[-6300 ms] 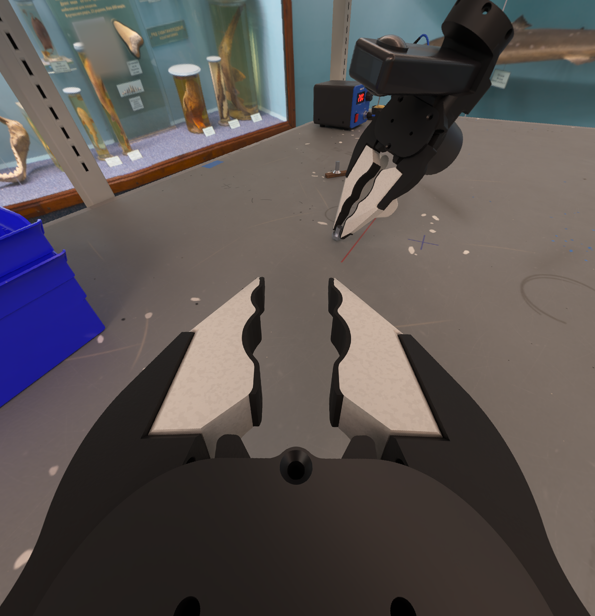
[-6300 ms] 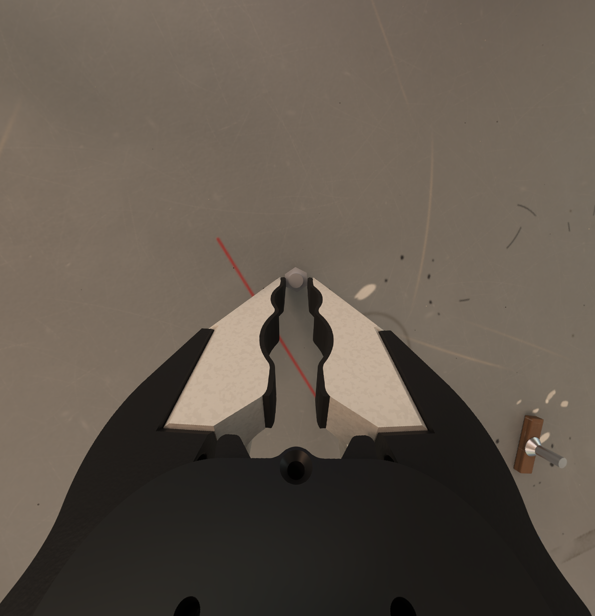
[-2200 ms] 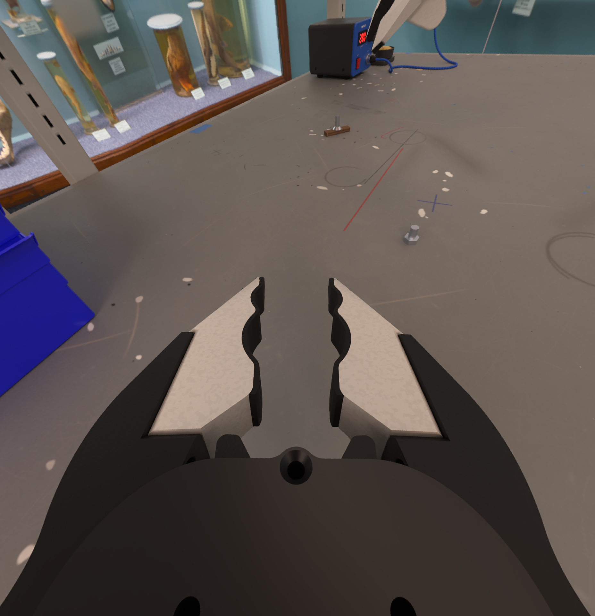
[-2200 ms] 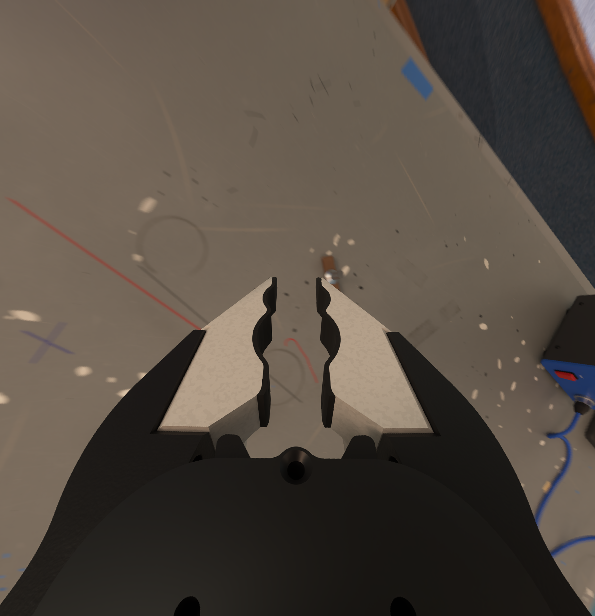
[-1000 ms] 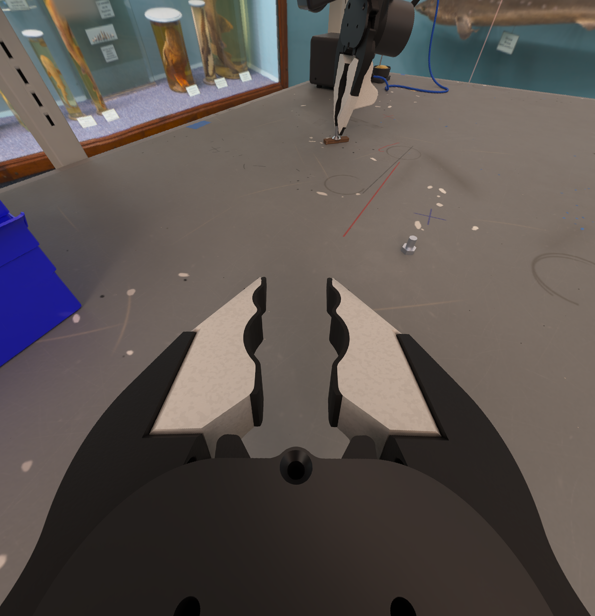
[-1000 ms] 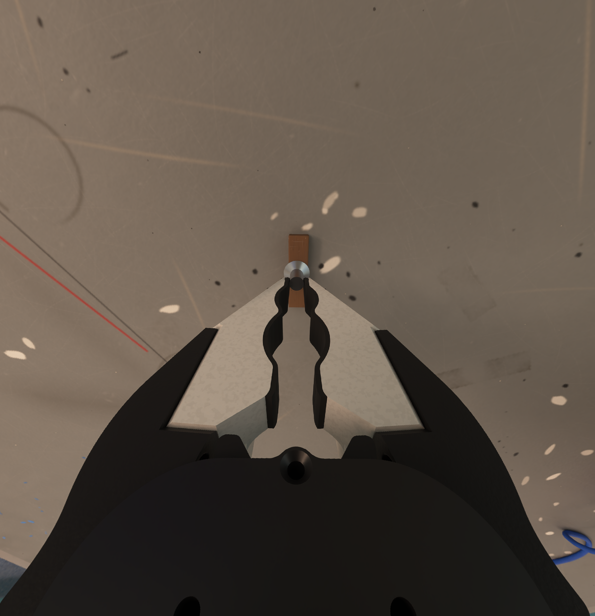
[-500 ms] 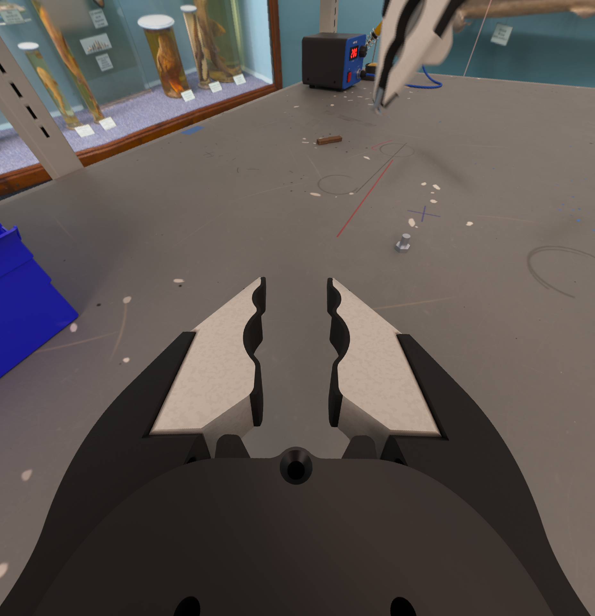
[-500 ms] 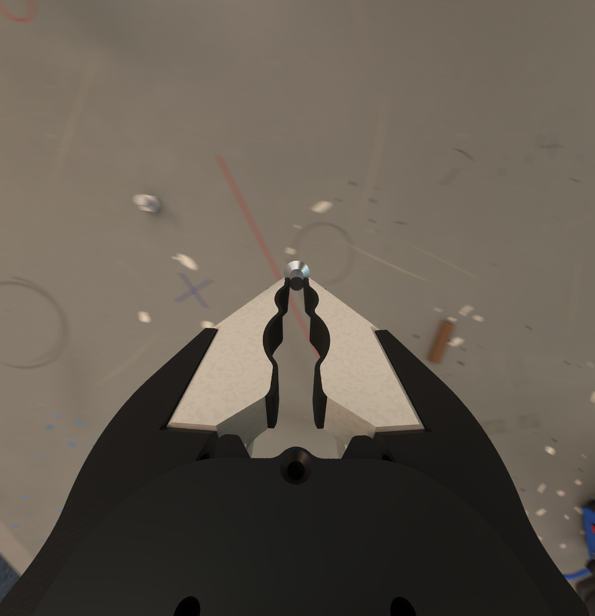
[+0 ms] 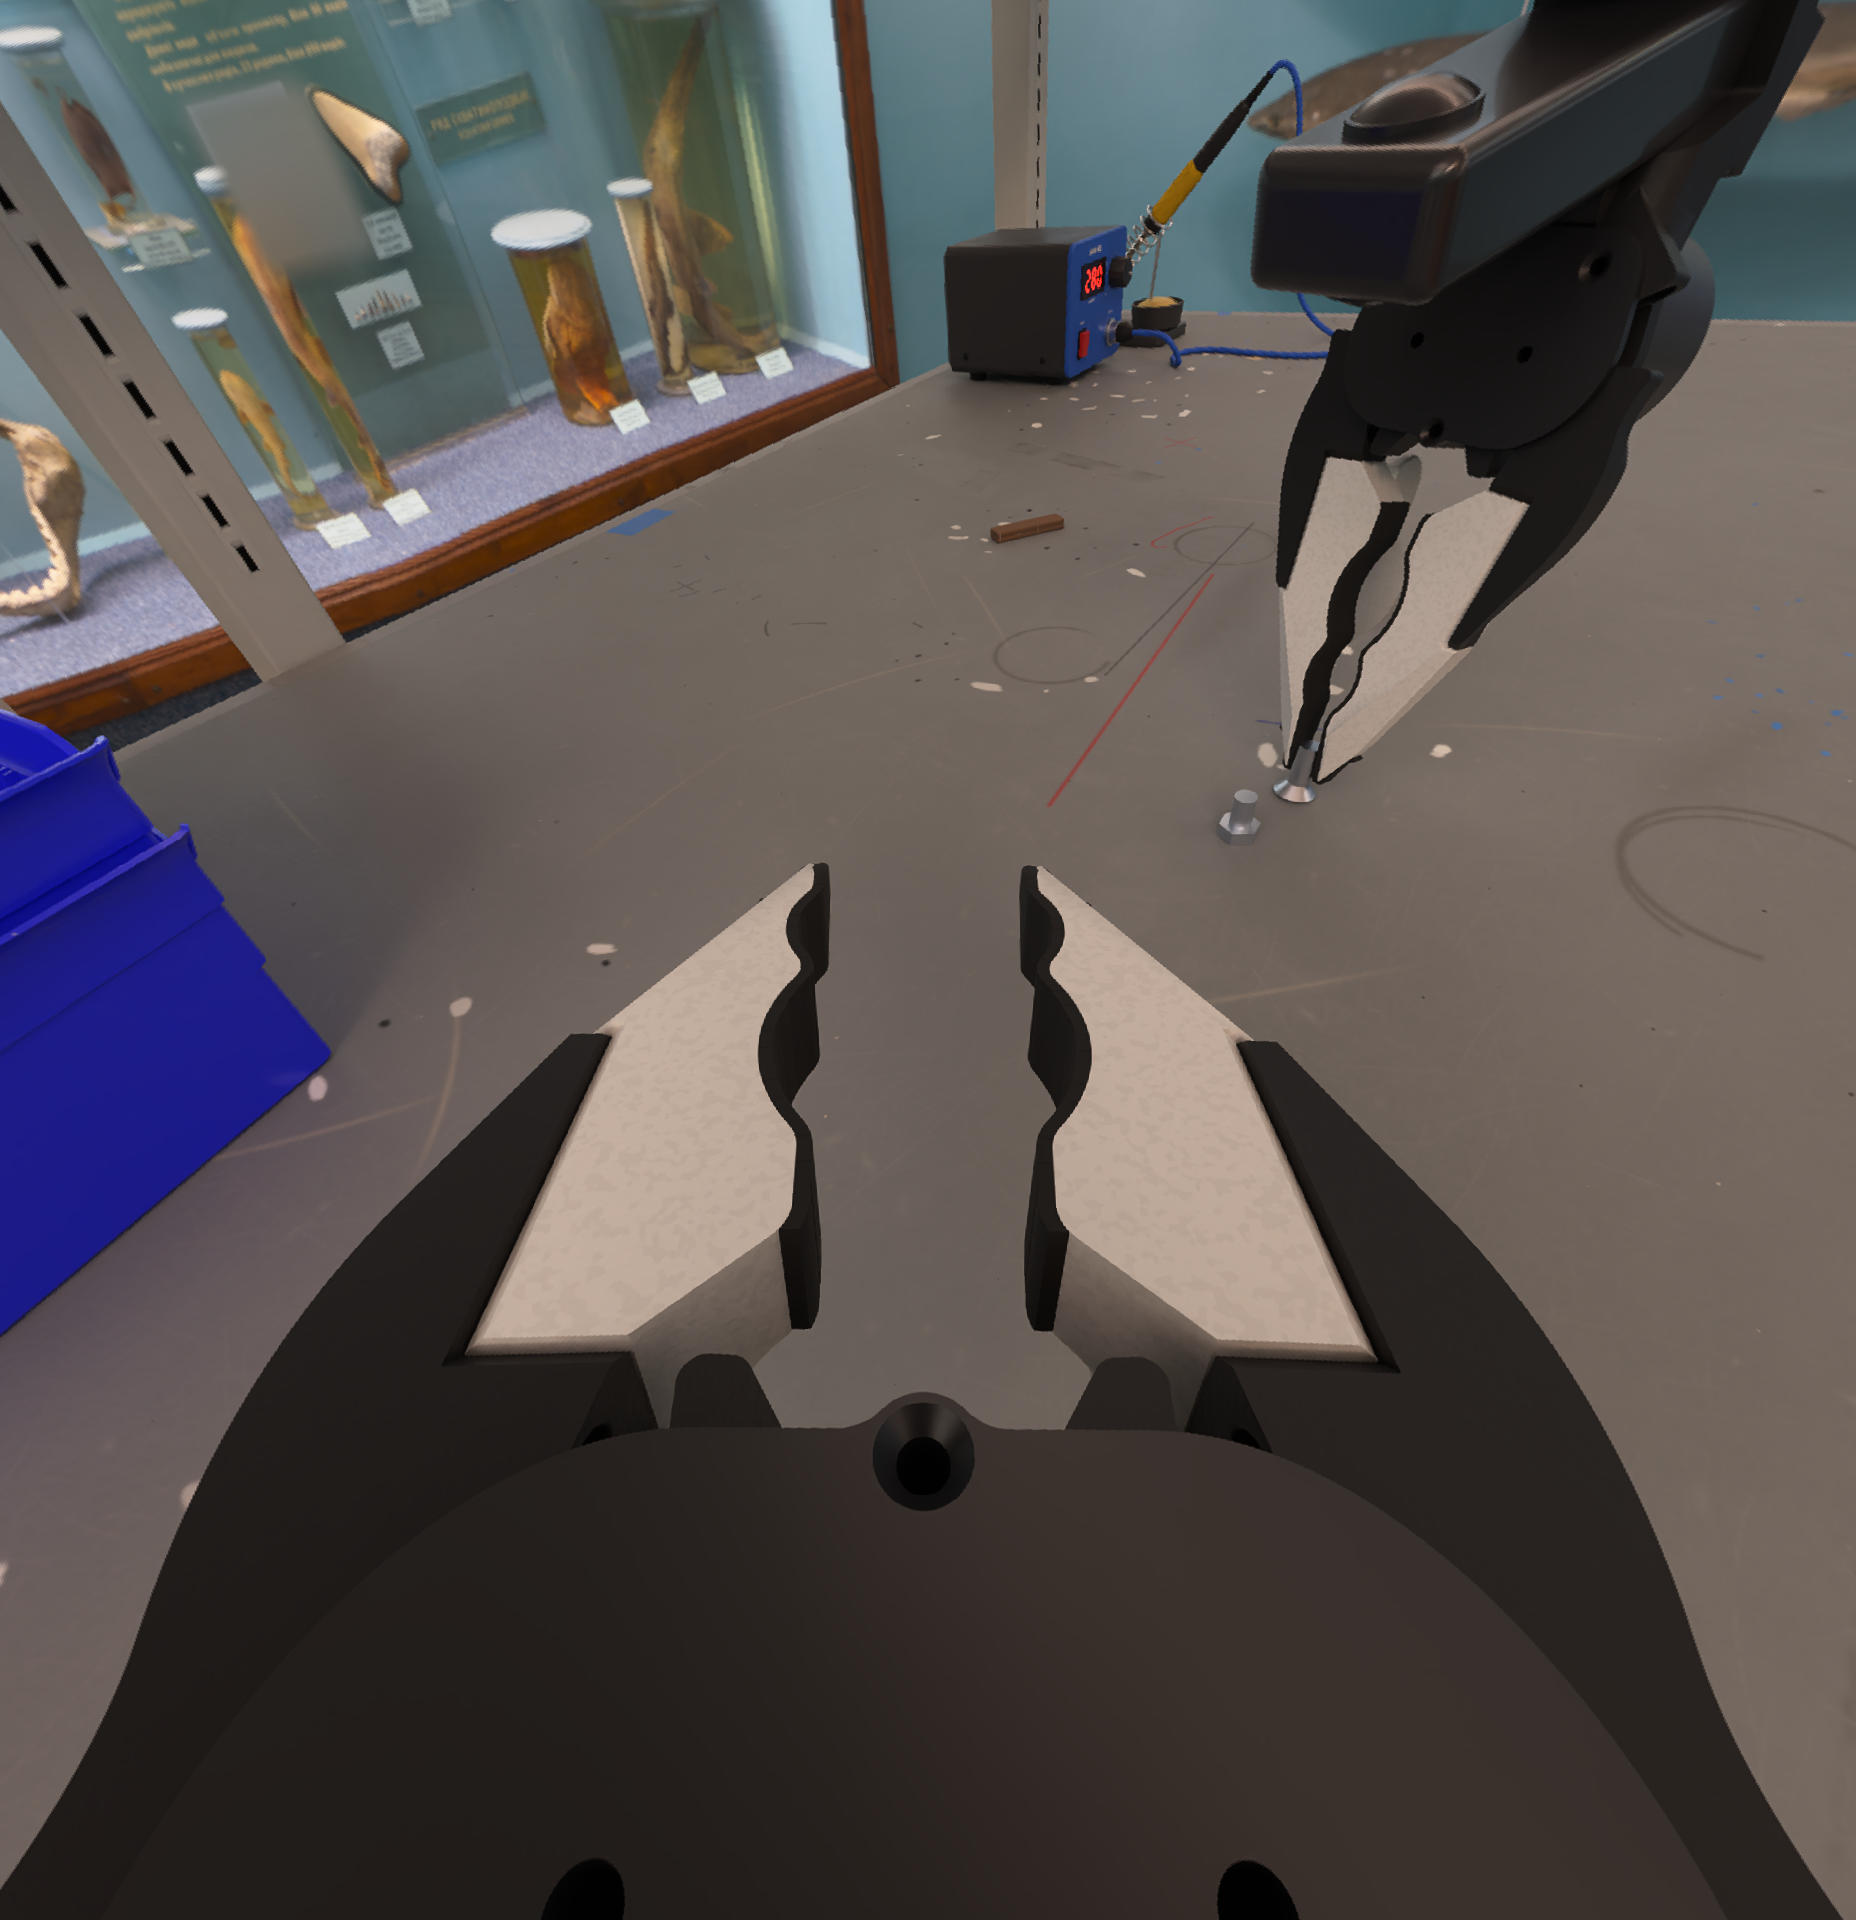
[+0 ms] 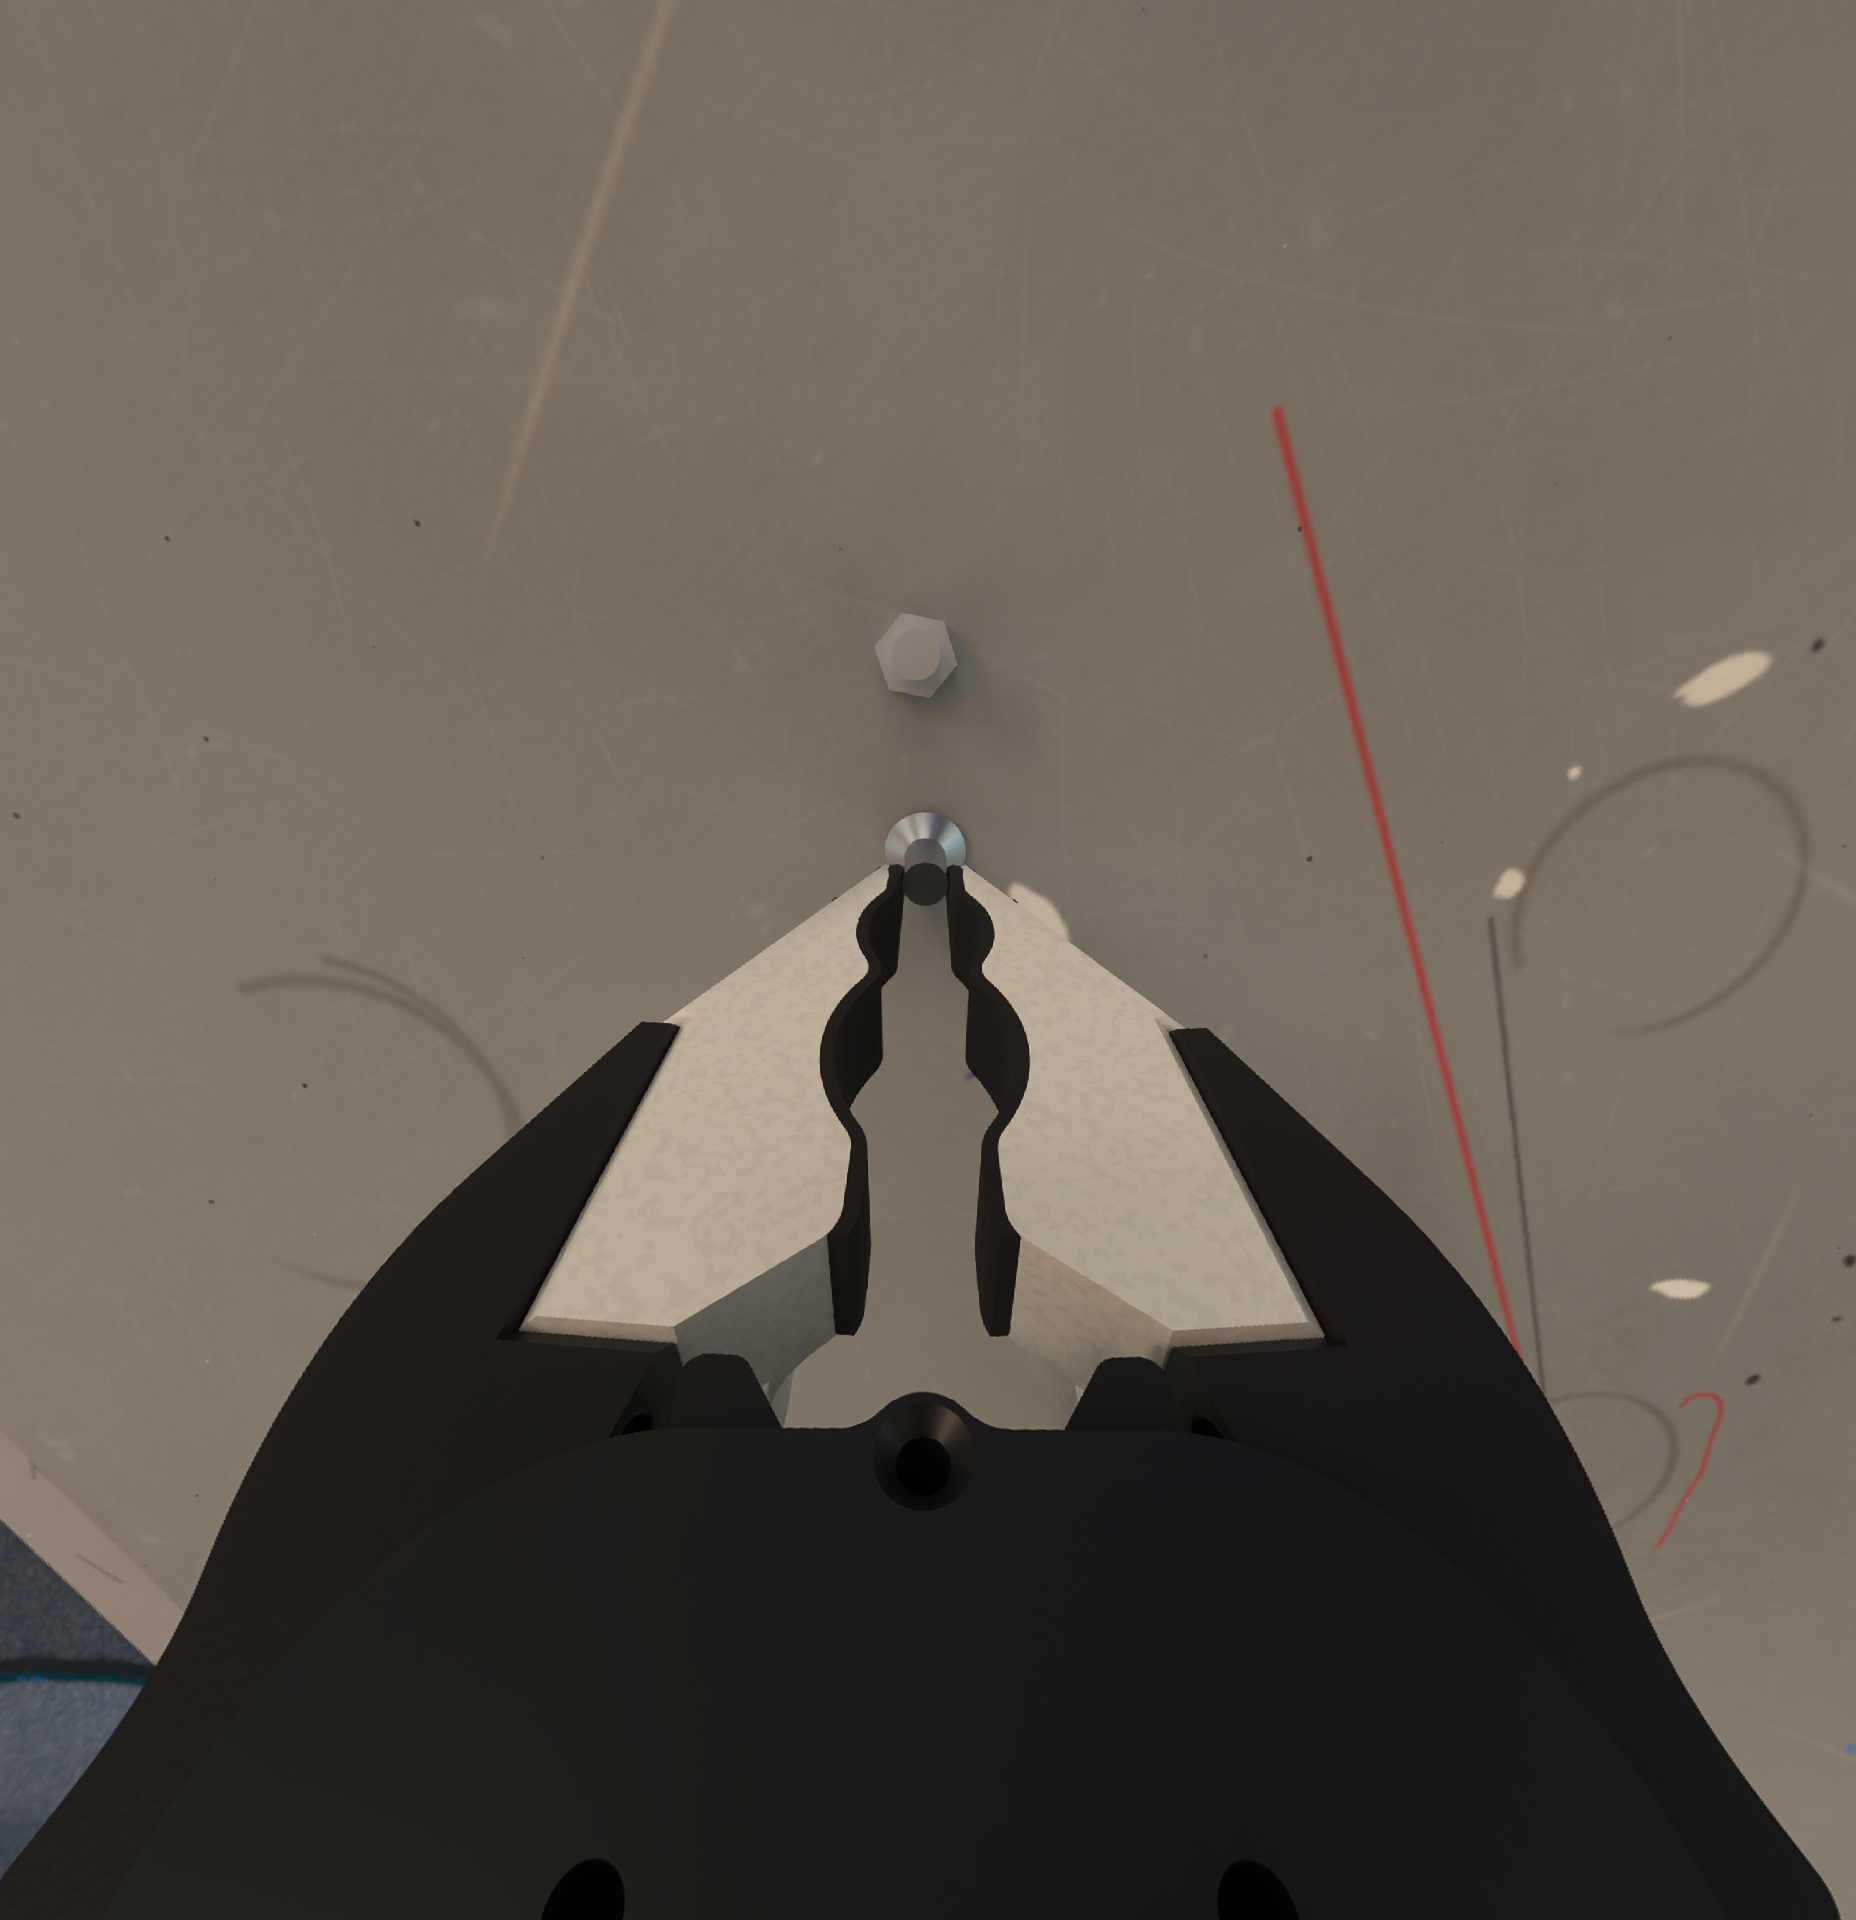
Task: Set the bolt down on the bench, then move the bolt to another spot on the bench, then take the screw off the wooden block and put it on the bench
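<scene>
grippers: two, black bodies with pale speckled finger faces and wavy black inner edges.
left gripper [image 9: 922, 883]: fingers spread, nothing between them, poised above bare bench.
right gripper [image 10: 925, 871]: tips pinching the shank of the screw, pointed steeply down at the bench; also seen at upper right of the left wrist view [image 9: 1305, 764].
screw [image 10: 925, 844]: one, shiny metal, cone-shaped head downward, shank up between the right gripper's tips; head at or just above the bench surface, contact not clear. also in the left wrist view [image 9: 1295, 787].
bolt [image 10: 915, 652]: one, dull grey metal, six-sided head, standing on its head on the bench with the short shank up; just beside the screw, apart from it. also in the left wrist view [image 9: 1239, 816].
wooden block [image 9: 1026, 529]: one, small brown flat bar, lying on the bench well apart from screw and bolt, nothing on it.
bench [image 9: 695, 790]: one, flat grey top, scuffed, with pale flecks, faint drawn circles, one thin red line [image 10: 1391, 862].
blue bin [image 9: 93, 997]: one, plastic, stepped sides, at left edge of the bench.
soldering station [image 9: 1038, 301]: one, black box with blue front, at far edge; iron with yellow grip in a stand beside it, blue cable trailing.
display case [image 9: 436, 260]: one, glass front, brown wooden frame, beyond the bench; tall specimen jars inside, at least five, with small white cards.
</scene>
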`<state>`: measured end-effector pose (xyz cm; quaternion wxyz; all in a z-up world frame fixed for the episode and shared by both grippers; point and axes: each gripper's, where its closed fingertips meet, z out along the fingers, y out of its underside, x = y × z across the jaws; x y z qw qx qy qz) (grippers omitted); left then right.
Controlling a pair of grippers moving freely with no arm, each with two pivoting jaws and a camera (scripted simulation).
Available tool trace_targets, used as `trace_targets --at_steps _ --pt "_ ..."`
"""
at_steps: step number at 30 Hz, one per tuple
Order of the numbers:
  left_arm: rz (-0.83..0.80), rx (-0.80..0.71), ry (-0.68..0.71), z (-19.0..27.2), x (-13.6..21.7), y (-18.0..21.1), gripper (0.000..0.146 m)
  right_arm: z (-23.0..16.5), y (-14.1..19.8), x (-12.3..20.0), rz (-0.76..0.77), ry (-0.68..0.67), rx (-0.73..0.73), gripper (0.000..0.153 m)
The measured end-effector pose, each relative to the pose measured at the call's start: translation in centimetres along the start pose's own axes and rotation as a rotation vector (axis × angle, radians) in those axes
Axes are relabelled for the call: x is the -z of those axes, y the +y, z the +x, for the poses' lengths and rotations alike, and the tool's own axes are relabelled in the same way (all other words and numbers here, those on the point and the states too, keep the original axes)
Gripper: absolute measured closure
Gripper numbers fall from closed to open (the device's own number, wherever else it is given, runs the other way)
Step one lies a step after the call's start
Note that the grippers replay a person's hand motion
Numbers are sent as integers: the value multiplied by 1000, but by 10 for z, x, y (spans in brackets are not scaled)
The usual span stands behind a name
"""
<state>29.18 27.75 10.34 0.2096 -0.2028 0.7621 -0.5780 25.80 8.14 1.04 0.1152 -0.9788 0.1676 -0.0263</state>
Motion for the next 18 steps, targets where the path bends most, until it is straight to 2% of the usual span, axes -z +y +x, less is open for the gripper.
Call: trace_targets --at_steps 1,4,10,14,18 --pt "0 -1 0 0 0 0 110 0 0 0 -6 5 1 144" --pt "-2 0 1 0 0 0 110 1 1 -1 -5 7 0 121" --pt "-12 8 1 -1 -2 4 110 6 -7 9 54 12 -13 114" --pt "-27 18 5 -1 -5 9 110 36 -22 50 177 89 -48 114" --pt "-37 29 9 -2 -7 13 109 92 -23 104 280 207 -114 118"
